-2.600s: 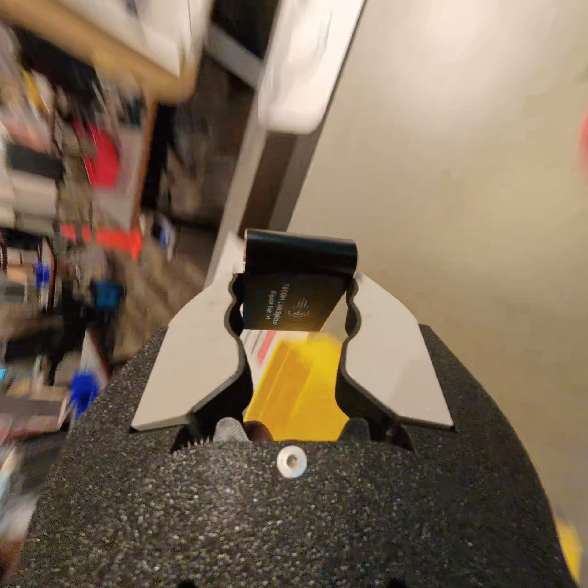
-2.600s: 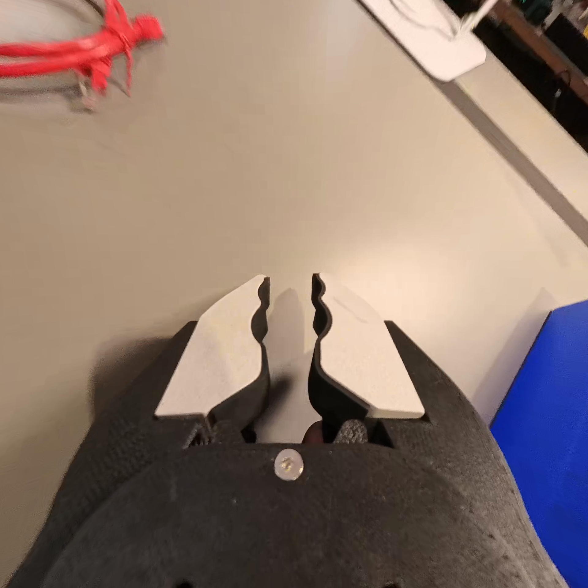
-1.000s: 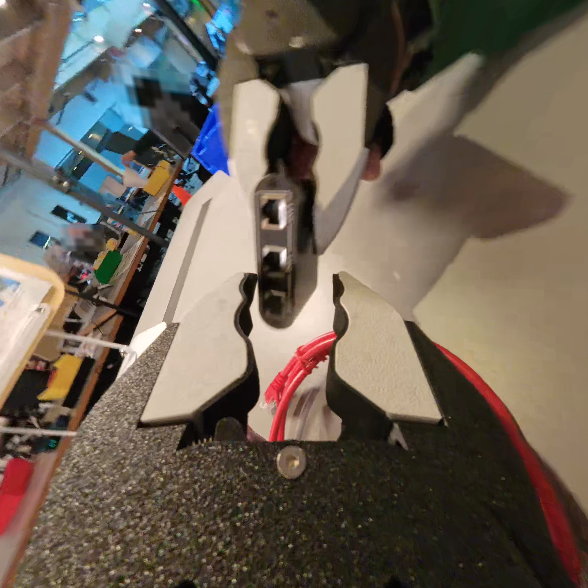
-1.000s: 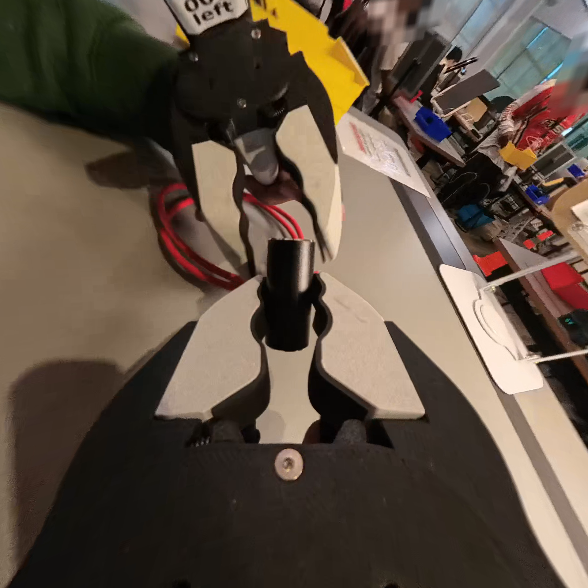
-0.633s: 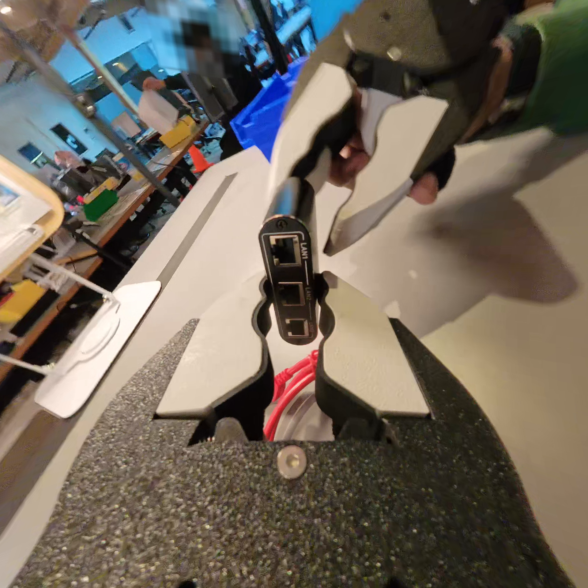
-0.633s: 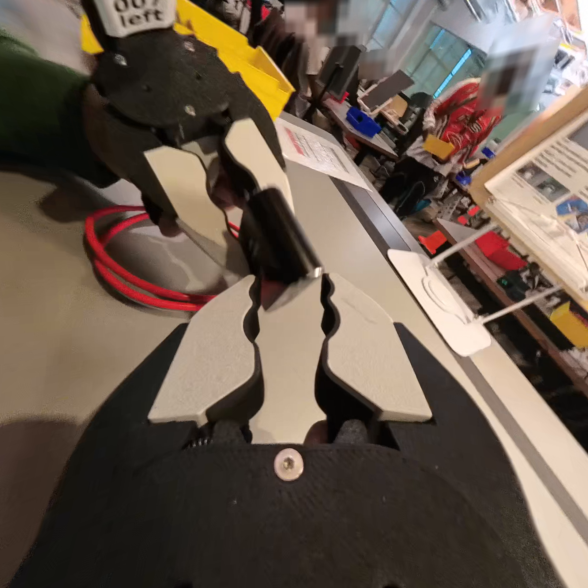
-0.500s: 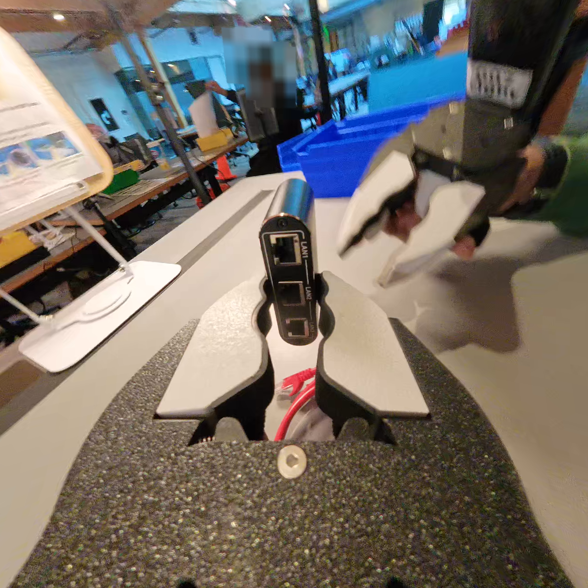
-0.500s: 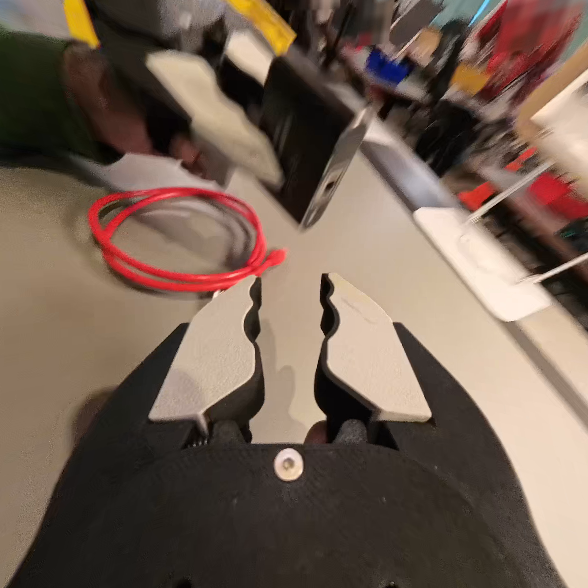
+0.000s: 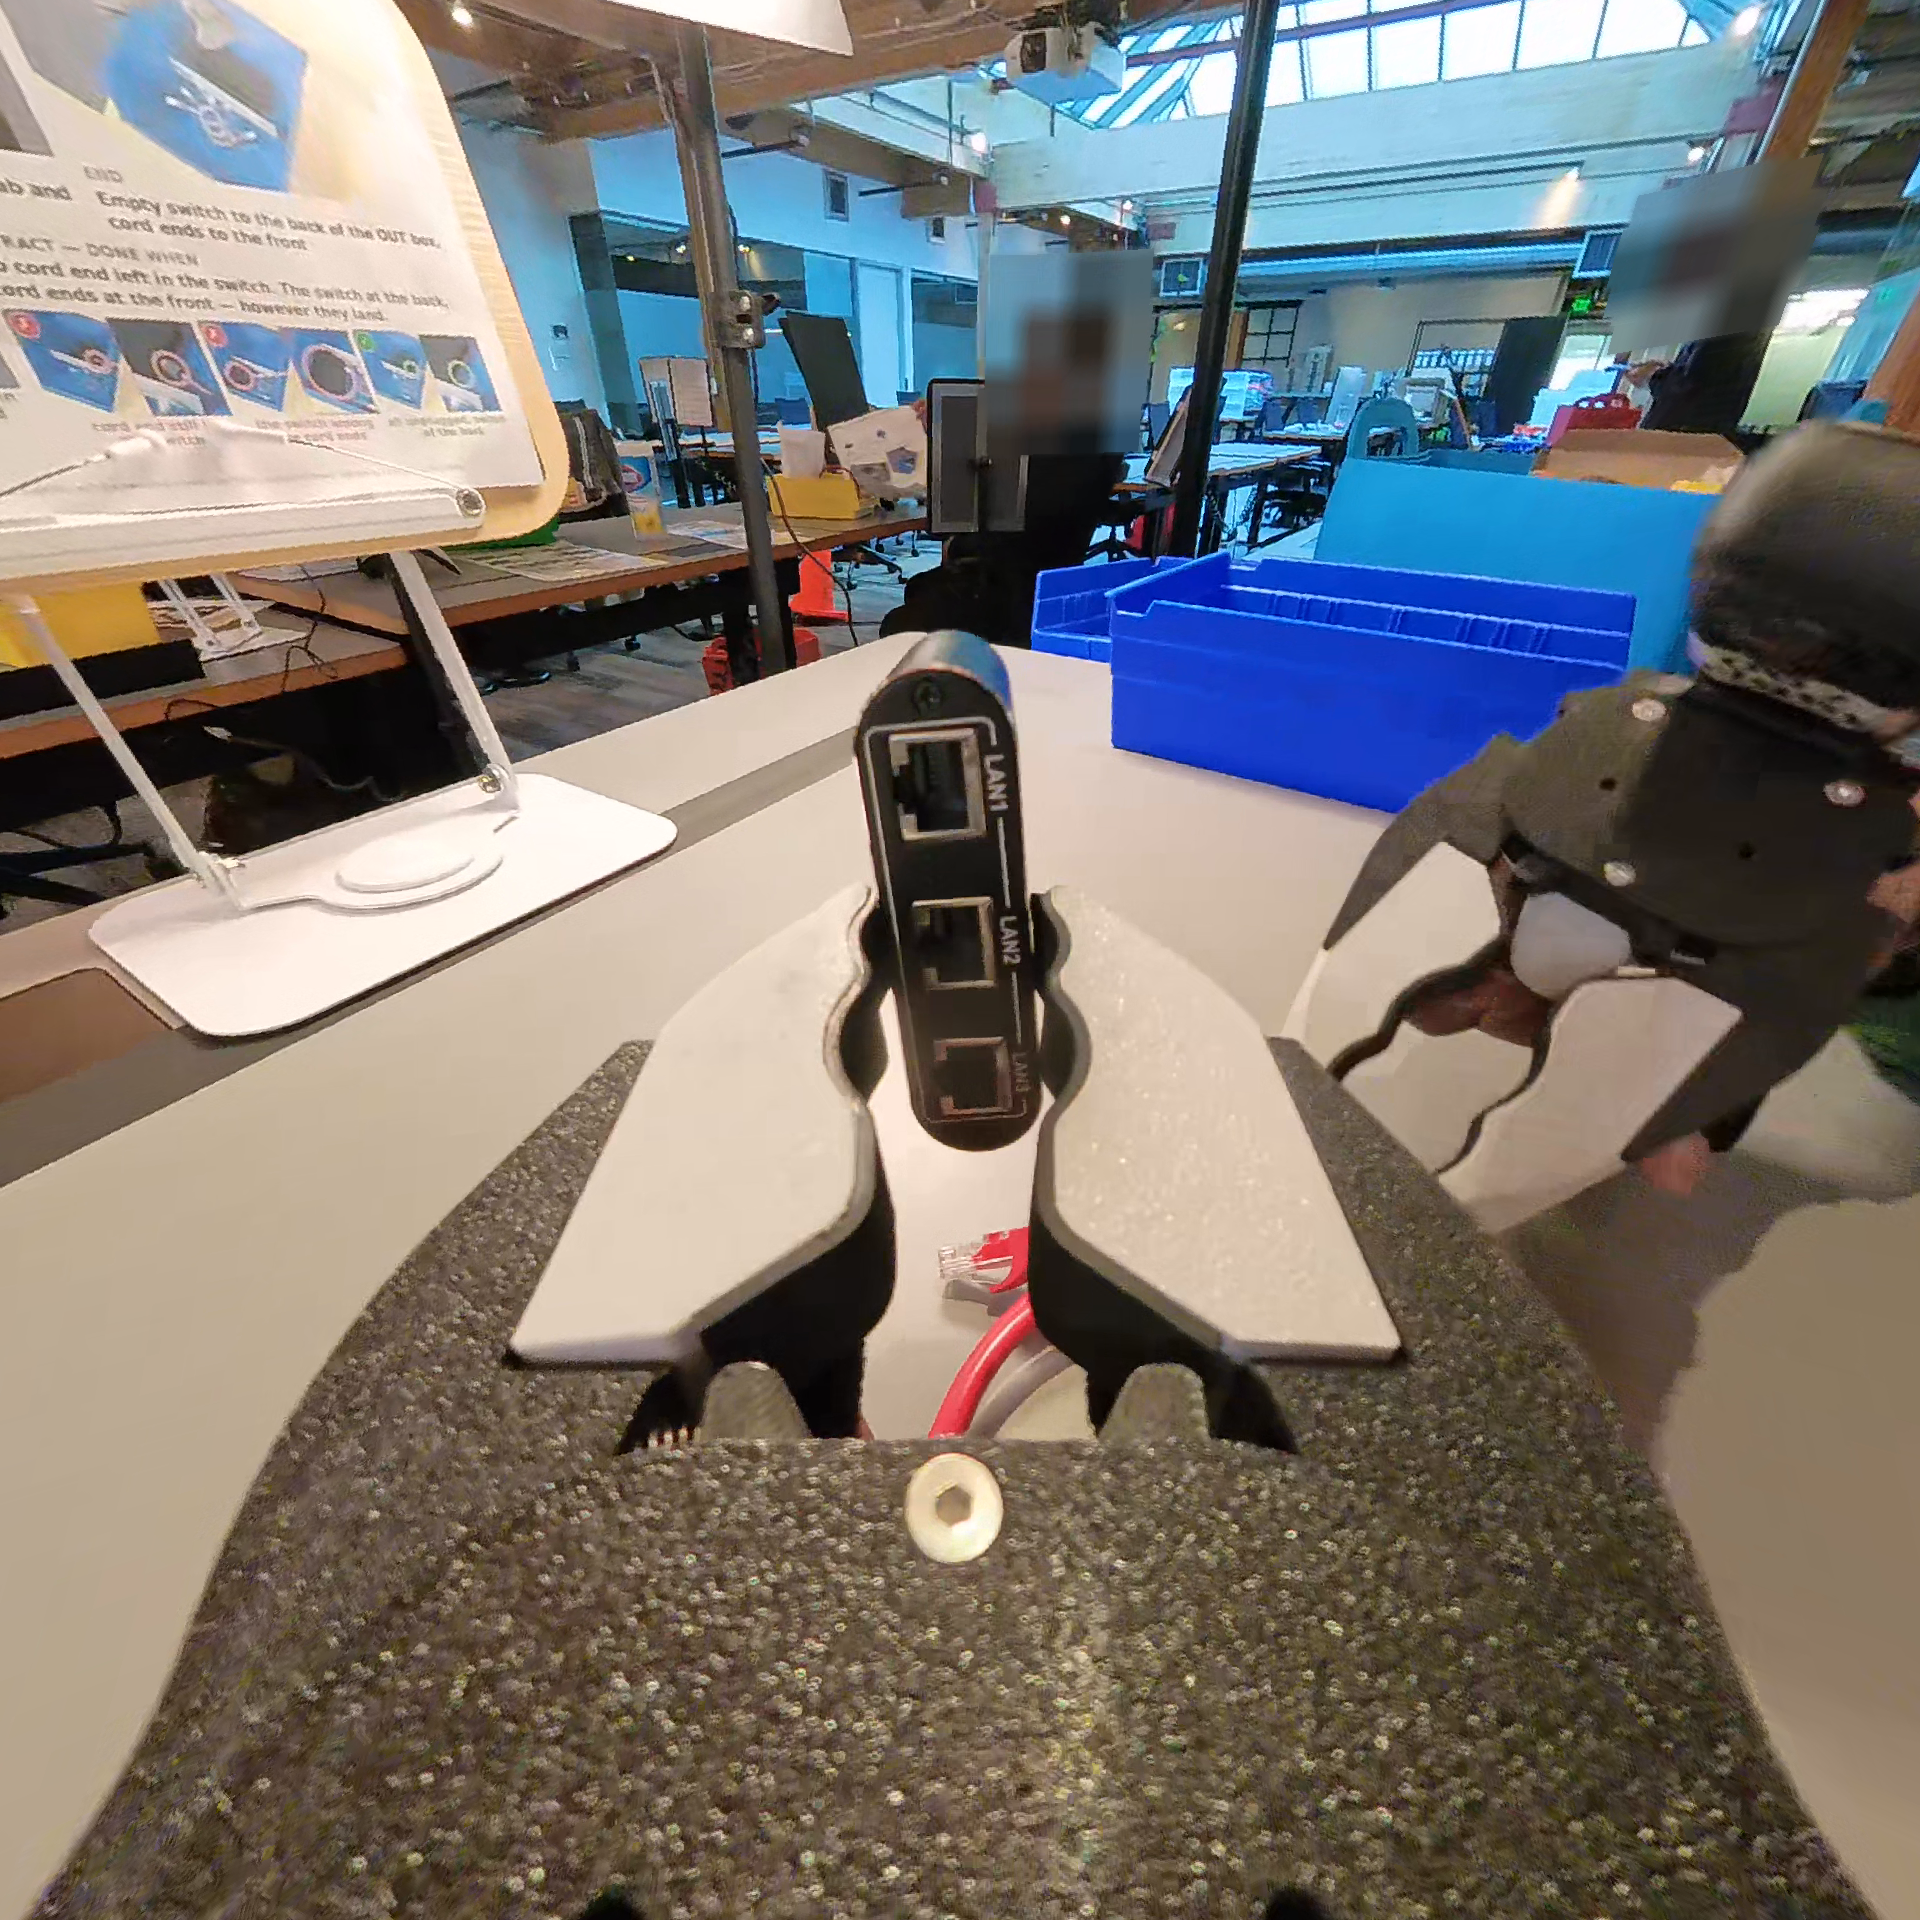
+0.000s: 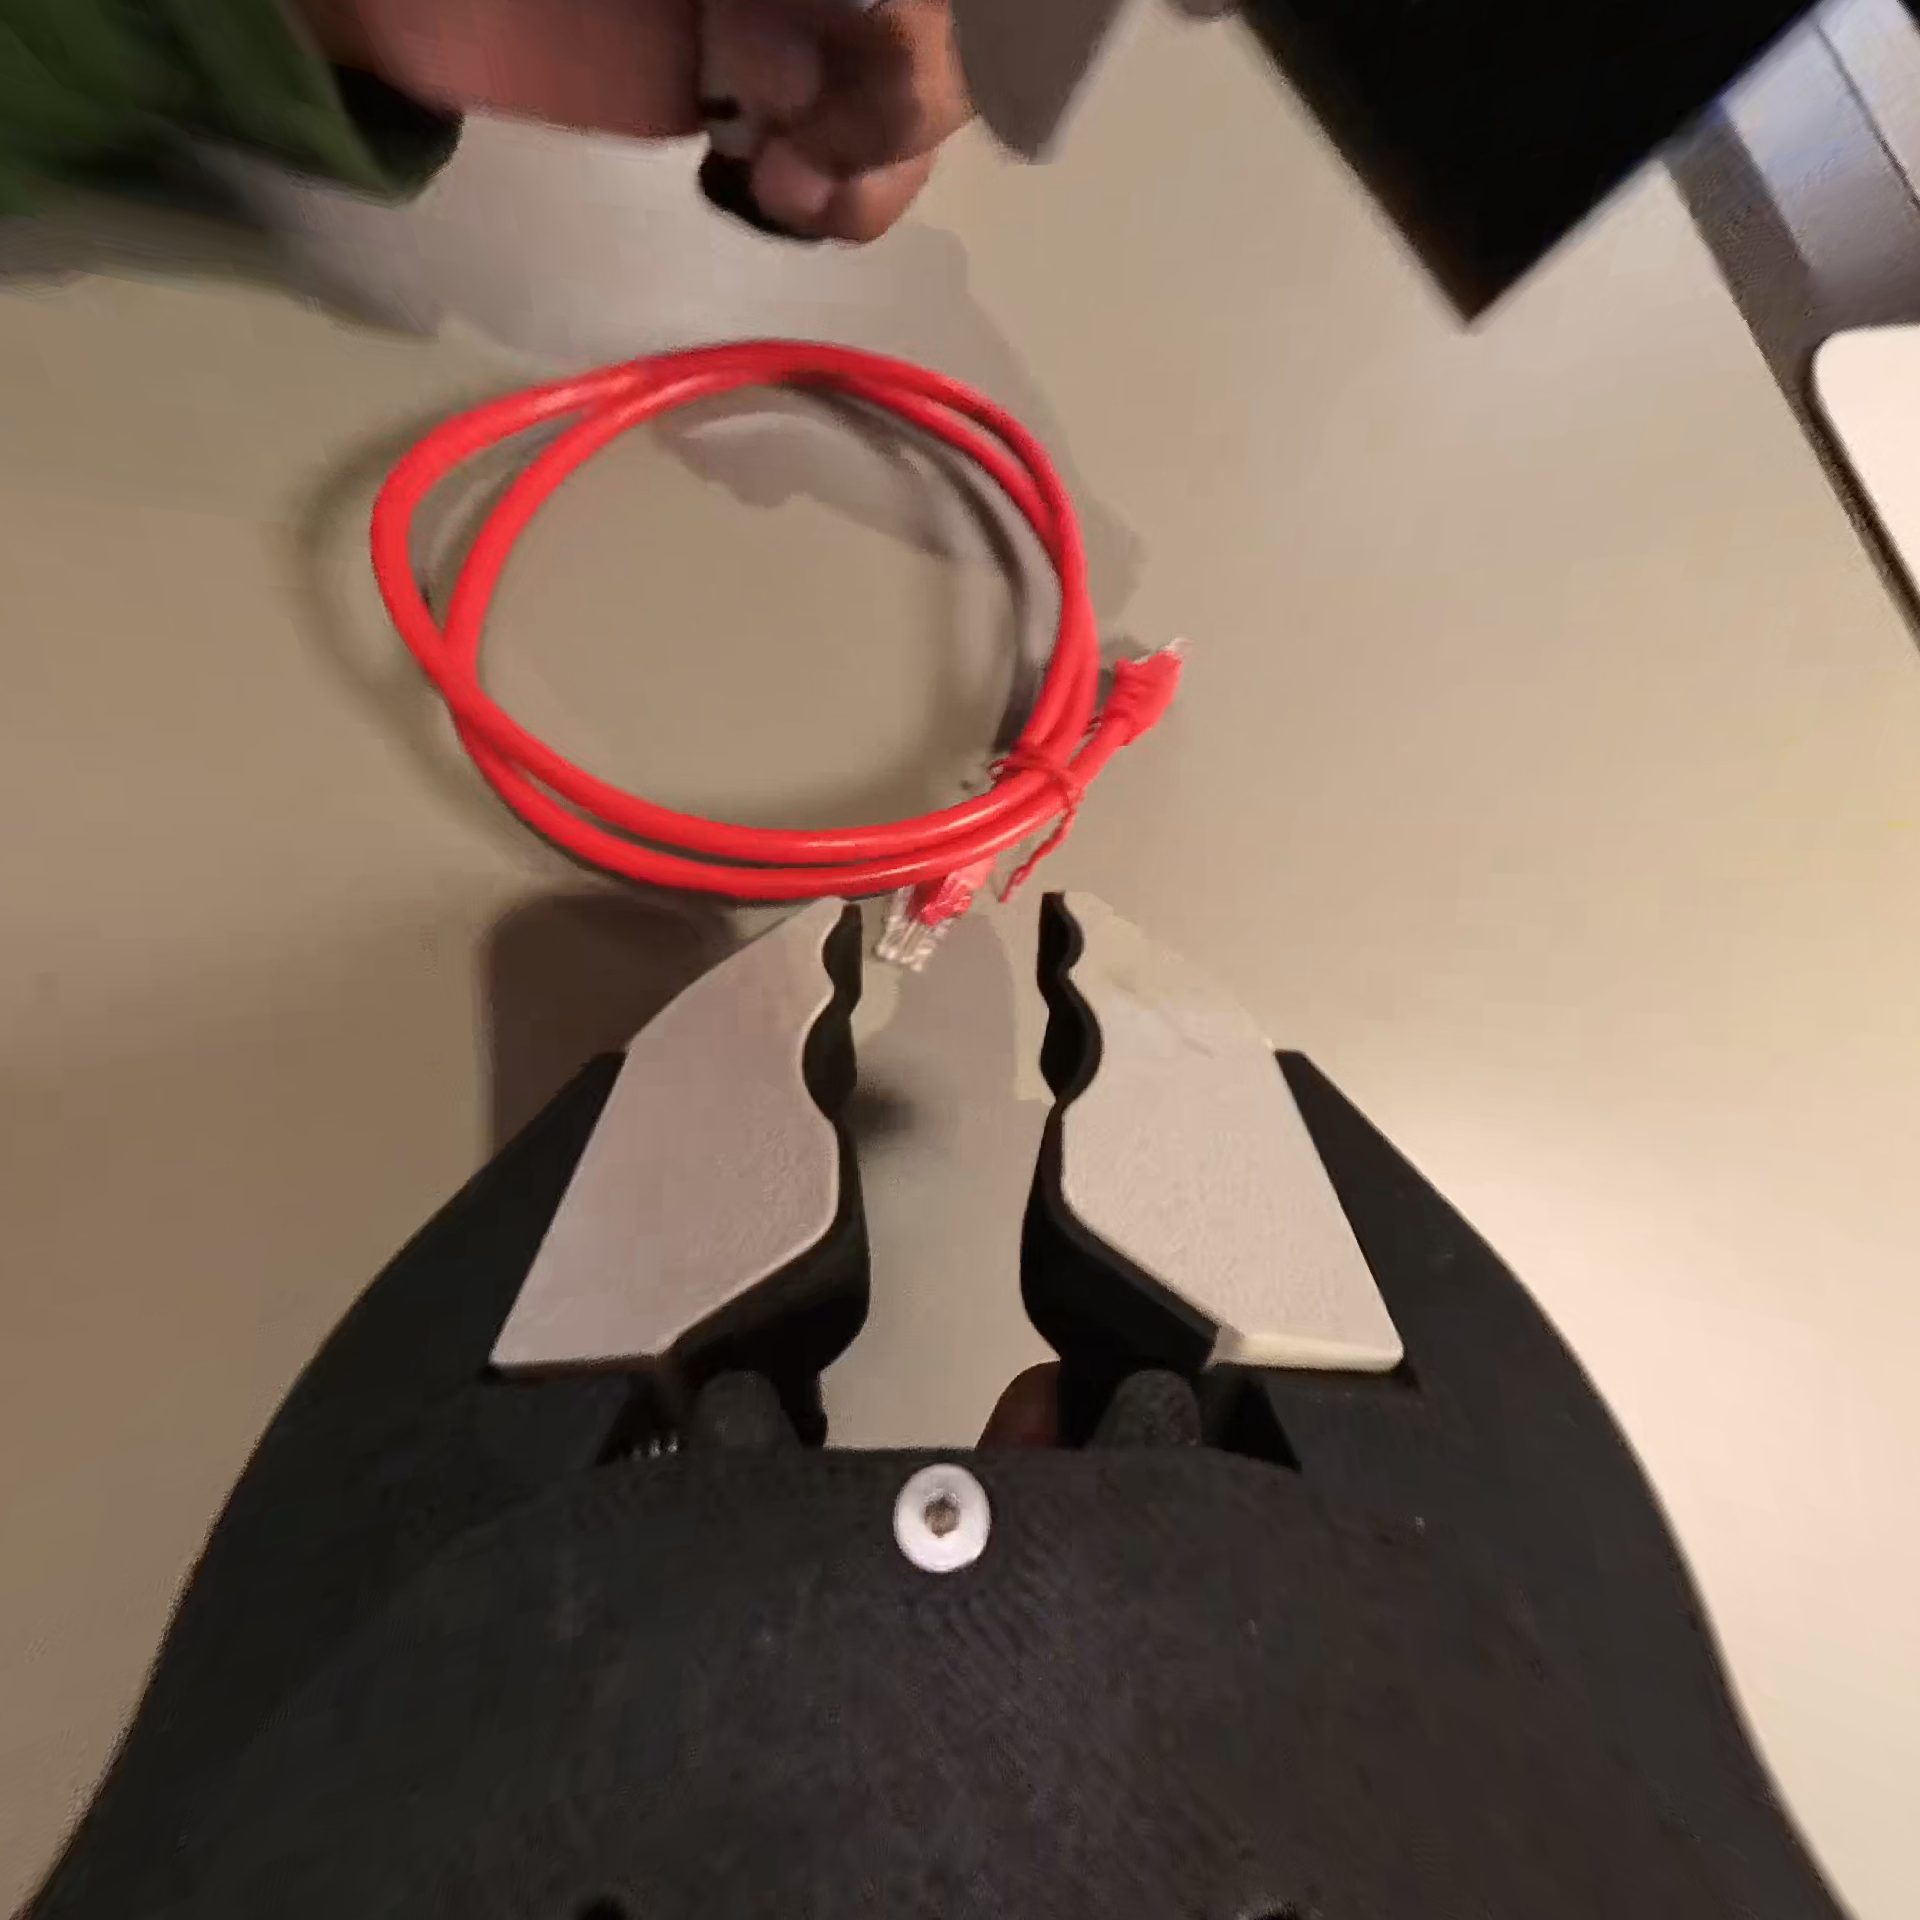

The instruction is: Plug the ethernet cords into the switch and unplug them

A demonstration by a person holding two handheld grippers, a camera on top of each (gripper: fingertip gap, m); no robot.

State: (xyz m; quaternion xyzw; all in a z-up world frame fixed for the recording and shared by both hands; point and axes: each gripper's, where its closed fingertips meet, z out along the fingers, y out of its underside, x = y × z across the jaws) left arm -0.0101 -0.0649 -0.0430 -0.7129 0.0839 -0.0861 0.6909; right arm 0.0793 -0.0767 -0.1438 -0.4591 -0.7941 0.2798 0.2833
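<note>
My left gripper is shut on the black switch and holds it upright above the table, its three empty ports facing the camera. A red ethernet cord end shows on the table below it. In the right wrist view the red ethernet cord lies coiled and tied on the beige table, one clear plug just ahead of my right gripper, which is open and empty. The other plug sticks out at the coil's right. The right gripper also shows in the left wrist view.
Blue bins stand at the table's far right. A white stand with an instruction sheet stands at the left edge. The hand on the left gripper and the switch show at the top of the right wrist view. The gap from one gripper's tips to the other's is roughly 15 cm.
The right gripper let go of the switch after handing it over and swung down over the coiled cord. The left gripper closed on the switch and turned it upright.
</note>
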